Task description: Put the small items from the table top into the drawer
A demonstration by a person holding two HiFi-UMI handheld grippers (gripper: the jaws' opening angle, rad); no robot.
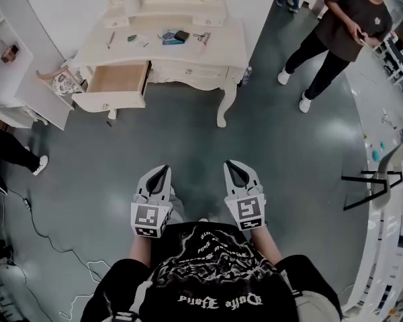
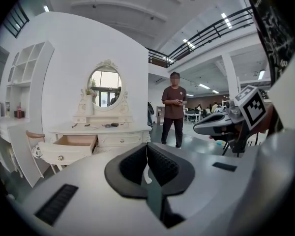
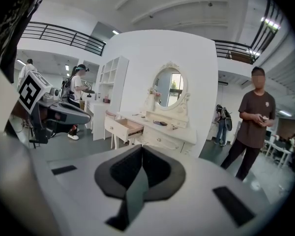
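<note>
Though tongs (image 1: 230,165) closed, items (image 1: 169,37) (seemingly) far.

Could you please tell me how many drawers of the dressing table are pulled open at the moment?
1. The open drawer is at the left end of the dressing table in the head view. The other drawer fronts that show are shut; none seems hidden.

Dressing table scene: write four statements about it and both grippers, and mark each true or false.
1. The drawer of the dressing table stands open. True.
2. Small items lie on its top. True.
3. The left gripper holds an item. False: its jaws are together with nothing between them.
4. The right gripper hangs over the table's top. False: it is over the floor, well short of the table.
</note>
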